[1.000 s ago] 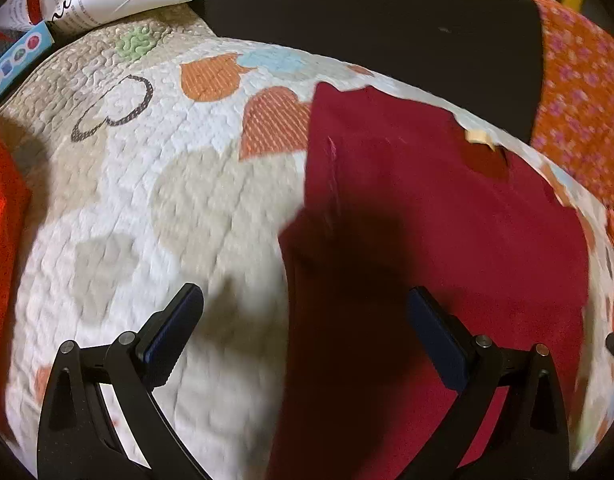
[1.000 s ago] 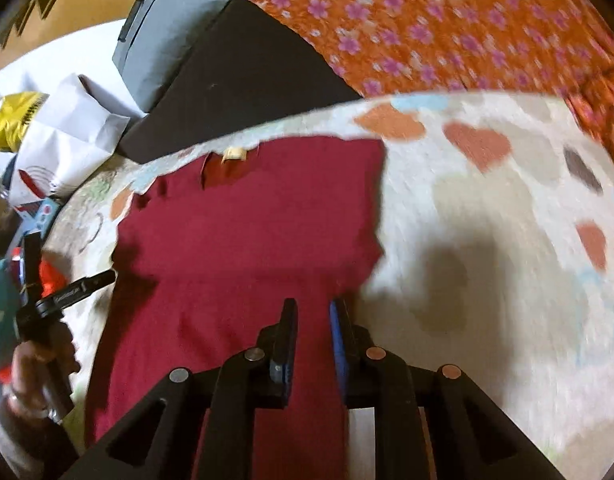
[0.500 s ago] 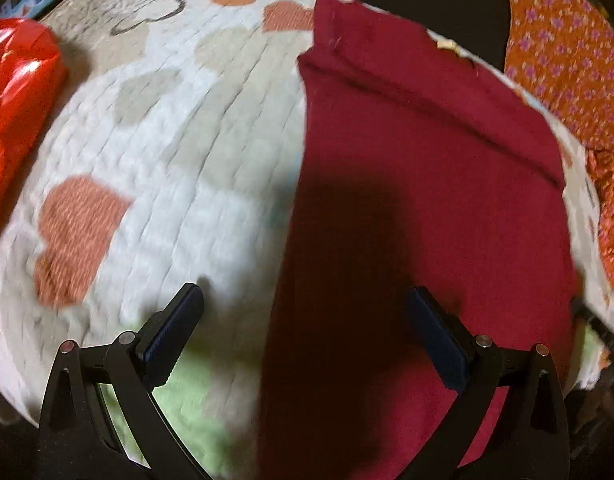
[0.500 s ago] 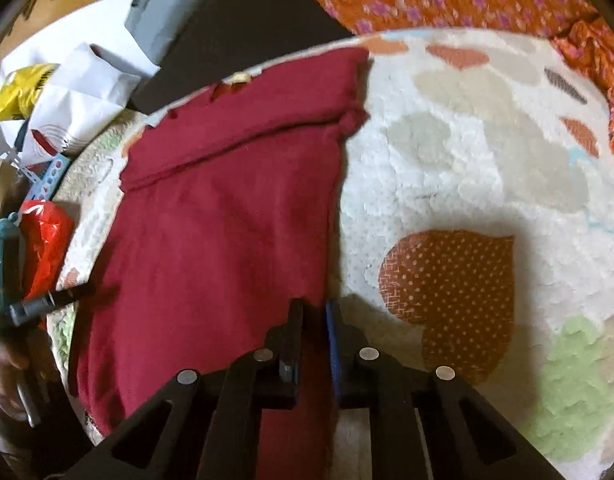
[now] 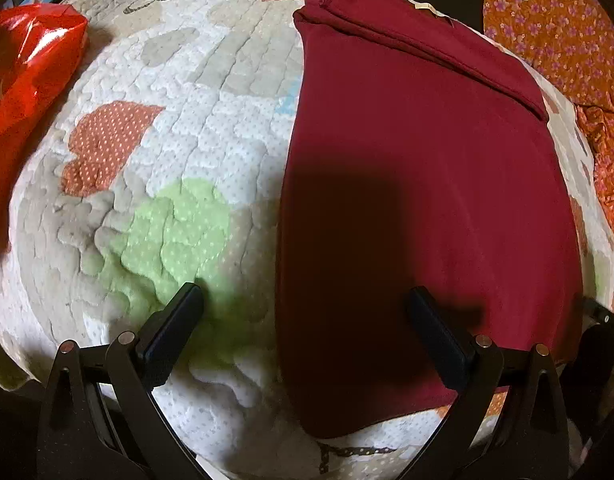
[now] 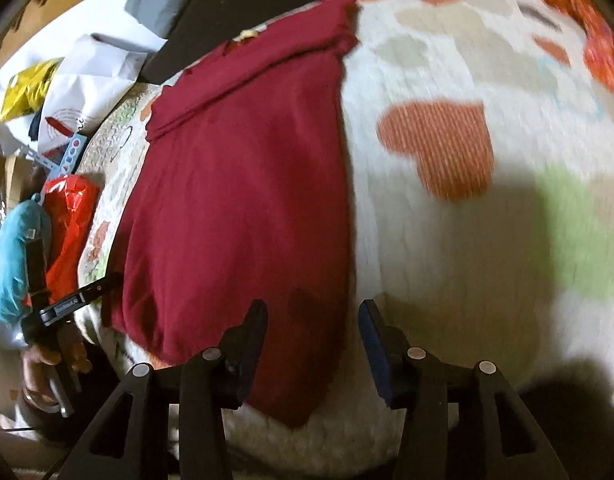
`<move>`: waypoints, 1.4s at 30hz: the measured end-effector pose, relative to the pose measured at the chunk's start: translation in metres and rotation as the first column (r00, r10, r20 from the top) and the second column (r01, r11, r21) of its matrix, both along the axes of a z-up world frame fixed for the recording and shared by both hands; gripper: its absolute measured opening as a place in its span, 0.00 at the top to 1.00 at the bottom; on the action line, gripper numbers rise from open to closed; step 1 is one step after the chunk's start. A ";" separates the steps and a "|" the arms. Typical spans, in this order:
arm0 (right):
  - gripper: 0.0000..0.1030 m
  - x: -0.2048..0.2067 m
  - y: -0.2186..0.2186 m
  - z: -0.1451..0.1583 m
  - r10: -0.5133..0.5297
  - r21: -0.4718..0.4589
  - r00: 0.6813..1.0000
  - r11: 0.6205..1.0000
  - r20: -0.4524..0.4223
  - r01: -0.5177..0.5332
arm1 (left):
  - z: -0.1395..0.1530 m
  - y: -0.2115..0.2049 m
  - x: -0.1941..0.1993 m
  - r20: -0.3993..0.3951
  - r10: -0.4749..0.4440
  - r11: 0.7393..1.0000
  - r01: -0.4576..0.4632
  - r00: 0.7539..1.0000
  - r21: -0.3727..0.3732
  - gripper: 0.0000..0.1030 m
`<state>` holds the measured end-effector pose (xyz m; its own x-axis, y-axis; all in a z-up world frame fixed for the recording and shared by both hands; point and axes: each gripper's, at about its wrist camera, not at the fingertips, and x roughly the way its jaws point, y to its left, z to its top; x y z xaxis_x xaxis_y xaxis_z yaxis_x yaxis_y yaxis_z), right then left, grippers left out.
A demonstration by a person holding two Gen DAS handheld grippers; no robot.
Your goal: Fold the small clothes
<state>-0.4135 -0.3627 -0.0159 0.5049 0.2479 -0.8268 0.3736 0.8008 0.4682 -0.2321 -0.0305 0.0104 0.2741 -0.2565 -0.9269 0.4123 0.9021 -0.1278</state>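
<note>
The dark red garment (image 5: pixel 419 184) lies flat on the heart-patterned quilt (image 5: pixel 179 168), sleeves folded in. The left gripper (image 5: pixel 303 328) hangs released above its near edge. The right gripper (image 6: pixel 313 344) has just been opening, its jaws parted over the hem, pressing nothing.

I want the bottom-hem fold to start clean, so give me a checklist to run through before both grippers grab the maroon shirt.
1. Left gripper open, nothing held: ok.
2. Right gripper open; its jaws have just been opening, cloth edge below, not pinched: ok.
3. Maroon shirt lies flat on the quilt, sleeves folded in: ok.
4. Near hem within both grippers' view: ok.
5. Red bag clear of the shirt: ok.
6. Hem layers aligned underneath: cannot tell.
</note>
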 end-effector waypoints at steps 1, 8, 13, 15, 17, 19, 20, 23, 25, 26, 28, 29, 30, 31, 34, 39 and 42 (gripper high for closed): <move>0.56 -0.004 0.000 -0.004 -0.005 0.017 1.000 1.000 -0.010 0.005 | -0.001 0.001 -0.001 0.001 -0.001 1.000 0.001 1.000 0.002 0.01; 0.54 -0.016 0.011 -0.012 -0.004 0.066 1.000 0.998 -0.008 0.005 | -0.006 -0.006 -0.008 0.026 -0.022 0.998 0.020 0.999 0.063 0.01; 0.51 -0.012 0.019 -0.013 0.039 0.064 0.999 0.997 -0.016 -0.038 | -0.007 -0.005 -0.006 0.018 -0.017 0.998 0.016 1.000 0.055 0.01; 0.49 -0.012 0.018 -0.014 0.032 0.080 0.999 0.996 -0.011 -0.031 | -0.008 -0.005 -0.007 0.022 -0.016 0.998 0.015 1.000 0.057 0.01; 0.46 -0.011 0.018 -0.015 0.029 0.088 1.000 0.996 -0.005 -0.029 | -0.008 -0.004 -0.007 0.022 -0.016 0.998 0.014 1.000 0.057 0.01; 0.45 -0.011 0.020 -0.015 0.032 0.085 0.999 0.996 -0.004 -0.032 | -0.008 -0.004 -0.007 0.024 -0.013 0.998 0.012 1.000 0.056 0.01; 0.45 -0.011 0.020 -0.015 0.033 0.085 0.999 0.996 -0.003 -0.033 | -0.008 -0.003 -0.007 0.024 -0.012 0.998 0.010 1.000 0.056 0.01; 0.45 -0.011 0.021 -0.015 0.029 0.093 1.000 0.995 0.001 -0.029 | -0.008 -0.004 -0.008 0.026 -0.006 0.998 0.005 1.000 0.058 0.01; 0.43 -0.011 0.021 -0.015 0.025 0.100 1.000 0.995 0.008 -0.026 | -0.007 -0.003 -0.009 0.021 -0.004 0.998 0.002 1.000 0.056 0.01; 0.43 -0.012 0.018 -0.016 0.023 0.110 1.000 0.994 0.014 -0.024 | -0.007 -0.002 -0.009 0.018 -0.003 0.999 0.002 1.000 0.055 0.01; 0.43 -0.014 0.016 -0.017 0.006 0.128 1.000 0.992 0.025 -0.009 | -0.007 -0.001 -0.011 0.013 -0.004 0.999 0.003 1.000 0.051 0.01; 0.43 -0.014 0.015 -0.017 0.002 0.135 1.000 0.991 0.029 -0.006 | -0.007 -0.001 -0.012 0.012 -0.004 0.999 0.004 1.000 0.050 0.01; 0.43 -0.014 0.014 -0.018 0.000 0.141 1.000 0.990 0.031 -0.004 | -0.007 0.000 -0.013 0.008 -0.007 0.999 0.006 1.000 0.050 0.01; 0.43 -0.013 0.015 -0.018 -0.001 0.145 0.999 0.989 0.032 -0.003 | -0.006 0.000 -0.014 0.004 -0.009 0.999 0.008 1.000 0.048 0.01; 0.43 -0.011 0.015 -0.018 -0.005 0.145 0.999 0.989 0.038 -0.001 | -0.006 0.002 -0.015 -0.009 -0.022 0.999 0.022 1.000 0.039 0.01; 0.76 -0.007 0.017 -0.017 0.013 0.142 0.998 0.990 0.055 -0.021 | -0.002 0.003 -0.021 -0.002 -0.051 0.998 0.051 0.999 0.027 0.12; 0.90 -0.003 0.015 -0.014 0.022 0.228 0.994 0.973 0.111 -0.047 | 0.008 0.007 -0.019 -0.012 -0.075 0.997 0.075 0.997 -0.033 0.61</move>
